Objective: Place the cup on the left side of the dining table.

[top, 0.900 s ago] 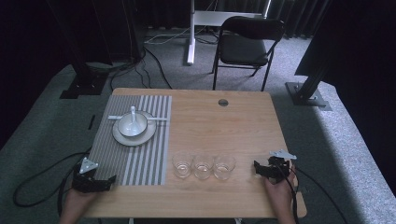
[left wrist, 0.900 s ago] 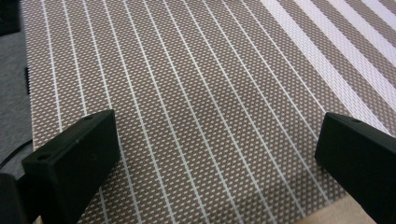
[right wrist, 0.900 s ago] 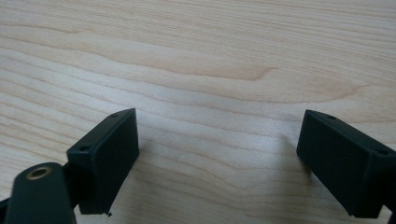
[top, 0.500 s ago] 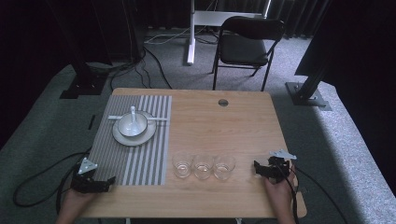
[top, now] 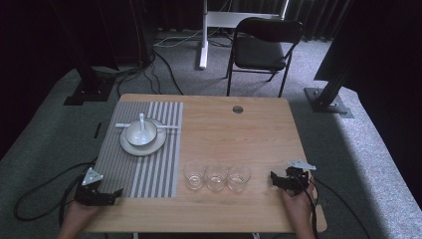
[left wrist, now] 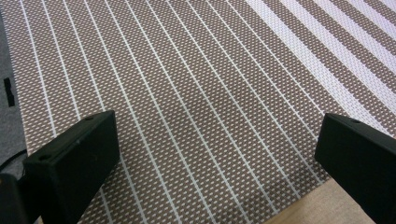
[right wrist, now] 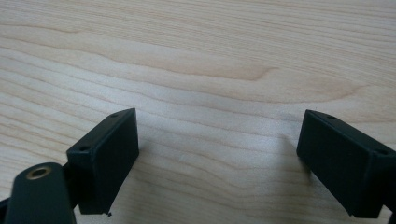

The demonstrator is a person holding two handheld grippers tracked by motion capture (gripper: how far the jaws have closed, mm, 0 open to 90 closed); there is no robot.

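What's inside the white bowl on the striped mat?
A white spoon stands in the bowl, which sits on a plate. The bowl's bottom is too small to make out.

A wooden table (top: 239,134) is seen from above, with a striped placemat (top: 149,164) laid along its left part. On the mat a white plate (top: 130,145) is set, with a bowl (top: 141,133) on it and a spoon (top: 143,121) resting in the bowl. Three glasses (top: 217,177) are lined up in a row, touching, near the front edge. The left gripper (top: 102,195) is held at the mat's front left corner, the right gripper (top: 279,180) near the glasses, apart from them. A black chair (top: 263,50) is placed behind the table.
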